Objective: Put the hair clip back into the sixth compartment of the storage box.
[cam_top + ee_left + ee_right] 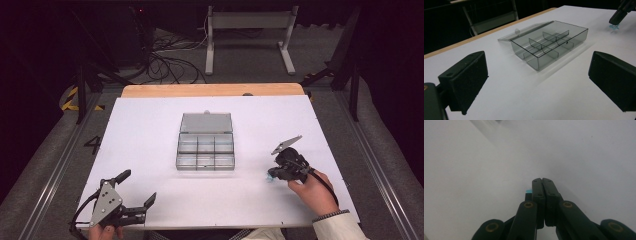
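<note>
A clear smoky compartment box (205,148) (550,45) lies open at the table's middle, its lid folded back flat and its cells empty. At the near left corner my left gripper (138,189) is held with its jaws spread wide apart and nothing between them. Right of the box, my right gripper (273,173) (541,181) (615,21) points down at the table. Its jaws are pressed together on a small light-blue piece (270,178) (614,27) (529,191) that pokes out at the tips.
A white sheet (150,135) covers the table, with a wooden edge (212,90) at the far side. Beyond the table are a grey stand (250,35) and cables on the floor (165,62).
</note>
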Demonstrator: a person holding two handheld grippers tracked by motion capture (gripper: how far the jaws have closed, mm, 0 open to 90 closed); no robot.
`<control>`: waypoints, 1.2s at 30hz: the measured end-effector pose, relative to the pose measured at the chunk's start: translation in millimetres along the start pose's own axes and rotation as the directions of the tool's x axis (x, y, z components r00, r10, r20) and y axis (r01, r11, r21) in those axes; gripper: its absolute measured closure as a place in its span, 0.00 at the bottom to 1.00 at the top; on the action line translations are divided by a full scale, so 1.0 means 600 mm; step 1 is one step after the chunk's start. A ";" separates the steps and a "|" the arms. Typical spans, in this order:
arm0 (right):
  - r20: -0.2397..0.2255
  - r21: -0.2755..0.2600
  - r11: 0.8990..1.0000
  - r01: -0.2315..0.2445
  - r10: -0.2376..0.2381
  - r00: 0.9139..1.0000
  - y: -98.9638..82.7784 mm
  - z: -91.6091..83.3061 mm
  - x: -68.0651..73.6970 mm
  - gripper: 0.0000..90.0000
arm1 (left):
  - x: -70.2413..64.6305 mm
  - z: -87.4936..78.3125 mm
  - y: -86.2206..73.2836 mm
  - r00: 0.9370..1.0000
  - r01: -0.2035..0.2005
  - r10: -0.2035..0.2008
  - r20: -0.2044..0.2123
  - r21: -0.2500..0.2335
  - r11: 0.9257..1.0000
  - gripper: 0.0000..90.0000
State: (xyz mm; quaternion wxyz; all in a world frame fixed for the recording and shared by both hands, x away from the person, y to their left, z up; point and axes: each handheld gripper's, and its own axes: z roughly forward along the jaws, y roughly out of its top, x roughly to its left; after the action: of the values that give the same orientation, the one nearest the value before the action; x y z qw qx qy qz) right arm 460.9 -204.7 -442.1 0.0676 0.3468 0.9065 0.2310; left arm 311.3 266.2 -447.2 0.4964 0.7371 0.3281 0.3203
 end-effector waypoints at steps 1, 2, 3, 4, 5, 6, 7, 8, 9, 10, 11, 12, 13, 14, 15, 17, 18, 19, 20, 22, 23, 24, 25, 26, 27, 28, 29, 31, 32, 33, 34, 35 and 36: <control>0.001 -0.009 1.000 0.001 -0.001 1.000 0.000 -0.003 0.000 0.99 | 0.000 0.000 0.000 1.000 0.000 0.000 0.000 0.000 1.000 0.03; 0.003 -0.018 1.000 0.002 -0.002 1.000 0.001 -0.005 0.001 1.00 | 0.000 0.000 0.000 1.000 0.001 -0.001 0.000 -0.001 1.000 0.03; 0.012 -0.036 0.999 0.005 -0.005 1.000 0.002 -0.010 0.002 0.99 | 0.000 0.000 0.000 1.000 0.000 0.000 0.000 0.000 1.000 0.03; 0.012 -0.036 0.999 0.005 -0.005 1.000 0.002 -0.010 0.002 0.99 | 0.000 0.000 0.000 1.000 0.001 -0.001 0.000 0.000 1.000 0.03; 0.016 -0.047 0.999 0.005 -0.004 1.000 0.002 -0.013 0.003 0.99 | 0.000 0.000 0.000 1.000 0.001 -0.001 0.000 -0.001 1.000 0.03; 0.018 -0.055 0.998 0.007 -0.006 1.000 0.002 -0.015 0.003 0.99 | 0.000 0.000 0.000 1.000 0.001 -0.001 0.000 -0.001 1.000 0.03; 0.026 -0.075 0.997 0.008 -0.006 1.000 0.002 -0.020 0.004 1.00 | 0.000 0.000 0.000 1.000 0.000 0.000 0.001 0.000 1.000 0.03; 0.026 -0.075 0.997 0.008 -0.006 1.000 0.002 -0.020 0.004 1.00 | 0.000 0.000 0.000 1.000 0.000 0.000 0.000 0.000 1.000 0.03; 0.030 -0.085 0.996 0.006 -0.004 1.000 0.003 -0.022 0.004 1.00 | 0.000 0.000 0.000 1.000 0.001 -0.001 0.000 0.000 1.000 0.03; 0.034 -0.102 0.995 0.007 -0.003 0.999 0.003 -0.027 0.005 0.99 | 0.000 0.000 0.000 1.000 0.001 -0.001 0.000 0.000 1.000 0.03; 0.034 -0.102 0.995 0.007 -0.003 0.999 0.003 -0.027 0.005 0.99 | 0.000 0.000 0.000 1.000 0.000 0.000 0.000 0.000 1.000 0.03; 0.036 -0.112 0.994 0.005 -0.001 0.999 0.003 -0.029 0.005 0.99 | 0.000 0.000 0.000 1.000 0.001 -0.001 0.000 0.000 1.000 0.03; 0.041 -0.132 0.991 0.007 -0.002 0.999 0.004 -0.034 0.007 0.99 | 0.000 0.000 0.000 1.000 0.000 0.000 0.001 0.000 1.000 0.03; 0.042 -0.140 0.990 0.009 -0.003 0.999 0.004 -0.036 0.007 0.99 | 0.000 0.000 0.000 1.000 0.000 0.000 0.000 0.000 1.000 0.03; 0.042 -0.140 0.990 0.009 -0.003 0.999 0.004 -0.036 0.007 0.99 | 0.000 0.000 0.000 1.000 0.000 0.000 0.000 0.000 1.000 0.03; 0.047 -0.158 0.987 0.014 -0.006 0.999 0.005 -0.040 0.009 1.00 | 0.000 0.000 0.000 1.000 0.000 0.000 0.001 0.000 1.000 0.03; 0.050 -0.166 0.986 0.015 -0.007 0.999 0.005 -0.042 0.009 0.99 | 0.000 0.000 0.000 1.000 0.000 0.000 0.001 0.000 1.000 0.03; 0.051 -0.174 0.985 0.014 -0.005 0.999 0.006 -0.043 0.010 0.99 | 0.000 0.000 0.000 1.000 0.000 0.000 0.001 0.000 1.000 0.03; 0.055 -0.182 0.983 0.015 -0.005 0.998 0.006 -0.045 0.011 0.99 | 0.000 0.000 0.000 1.000 0.000 0.000 0.001 0.000 1.000 0.03; 0.059 -0.200 0.980 0.013 -0.001 0.998 0.006 -0.048 0.012 0.99 | 0.000 0.000 0.000 1.000 0.001 -0.001 0.001 0.000 1.000 0.03; 0.059 -0.209 0.978 0.011 0.002 0.998 0.006 -0.050 0.012 1.00 | 0.000 0.000 0.000 1.000 0.001 -0.001 0.001 0.000 1.000 0.03; 0.057 -0.218 0.976 0.009 0.003 0.998 0.007 -0.051 0.012 1.00 | 0.000 0.000 0.000 1.000 0.000 0.000 0.001 0.000 1.000 0.03; 0.057 -0.227 0.974 0.013 0.000 0.998 0.007 -0.053 0.012 0.99 | 0.000 0.000 0.000 1.000 -0.001 0.001 0.001 0.000 1.000 0.03; 0.062 -0.244 0.970 0.015 0.000 0.998 0.008 -0.055 0.014 0.99 | 0.000 0.000 0.000 1.000 -0.001 0.001 0.001 0.000 1.000 0.03; 0.066 -0.248 0.969 0.018 -0.002 0.998 0.009 -0.057 0.015 1.00 | 0.000 0.000 0.000 1.000 -0.001 0.001 0.001 0.000 1.000 0.03; 0.066 -0.248 0.969 0.018 -0.002 0.998 0.009 -0.057 0.015 1.00 | 0.000 0.000 0.000 1.000 -0.001 0.001 0.001 0.000 1.000 0.03; 0.066 -0.257 0.966 0.021 -0.004 0.998 0.009 -0.058 0.016 1.00 | 0.000 0.000 0.000 1.000 0.000 0.000 0.001 0.000 1.000 0.03; 0.076 -0.272 0.962 0.025 -0.004 0.997 0.011 -0.061 0.017 0.99 | 0.000 0.000 0.000 1.000 0.000 0.000 0.001 0.000 1.000 0.03; 0.075 -0.284 0.959 0.025 -0.004 0.997 0.011 -0.062 0.018 0.99 | 0.000 0.000 0.000 1.000 0.000 0.000 0.001 0.000 1.000 0.03; 0.076 -0.294 0.955 0.026 -0.003 0.997 0.012 -0.063 0.019 0.99 | 0.000 0.000 0.000 1.000 0.000 0.000 0.001 0.000 1.000 0.03; 0.079 -0.301 0.953 0.027 -0.004 0.997 0.012 -0.065 0.019 1.00 | 0.000 0.000 0.000 1.000 -0.001 0.001 0.002 0.001 1.000 0.03; 0.081 -0.310 0.950 0.028 -0.003 0.997 0.013 -0.067 0.020 0.99 | 0.000 0.000 0.000 1.000 -0.001 0.001 0.002 0.000 1.000 0.03; 0.082 -0.318 0.947 0.030 -0.004 0.997 0.013 -0.068 0.020 1.00 | 0.000 0.000 0.000 1.000 -0.001 0.001 0.002 0.000 1.000 0.03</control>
State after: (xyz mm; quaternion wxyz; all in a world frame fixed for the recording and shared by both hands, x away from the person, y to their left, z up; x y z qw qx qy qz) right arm 444.8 -206.7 -402.0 0.1611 0.3325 0.8567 0.3600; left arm 311.2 266.2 -447.3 0.4965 0.7376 0.3275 0.3197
